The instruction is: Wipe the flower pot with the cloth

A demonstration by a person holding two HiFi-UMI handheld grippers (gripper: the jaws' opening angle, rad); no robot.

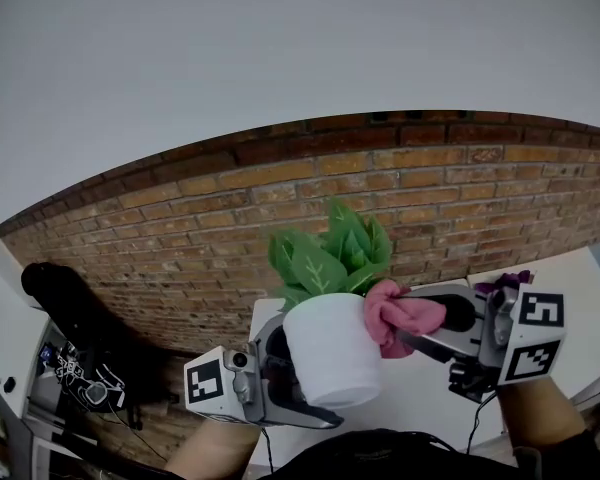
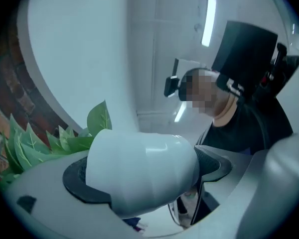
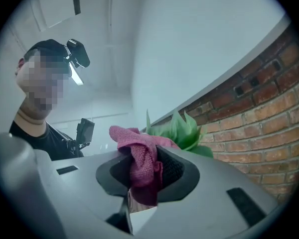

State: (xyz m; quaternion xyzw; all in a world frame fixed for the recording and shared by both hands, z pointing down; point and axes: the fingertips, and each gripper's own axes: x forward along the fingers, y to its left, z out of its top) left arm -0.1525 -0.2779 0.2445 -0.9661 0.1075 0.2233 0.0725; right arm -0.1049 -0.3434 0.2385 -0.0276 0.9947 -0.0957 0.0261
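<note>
A white flower pot [image 1: 330,350] with green leaves [image 1: 332,251] is held up in the air, tilted, with my left gripper [image 1: 280,368] shut on its body. In the left gripper view the flower pot [image 2: 139,168] fills the space between the jaws, with the leaves [image 2: 50,143] at left. My right gripper [image 1: 430,330] is shut on a pink cloth [image 1: 398,316], which presses against the pot's upper right side by the rim. In the right gripper view the cloth [image 3: 142,166] is bunched between the jaws, with the leaves [image 3: 182,131] just beyond.
A white table [image 1: 420,398] lies below both grippers against a brick wall [image 1: 380,188]. A small purple thing [image 1: 510,280] sits behind the right gripper. Dark equipment [image 1: 75,348] stands at lower left. A person's head and torso appear in both gripper views.
</note>
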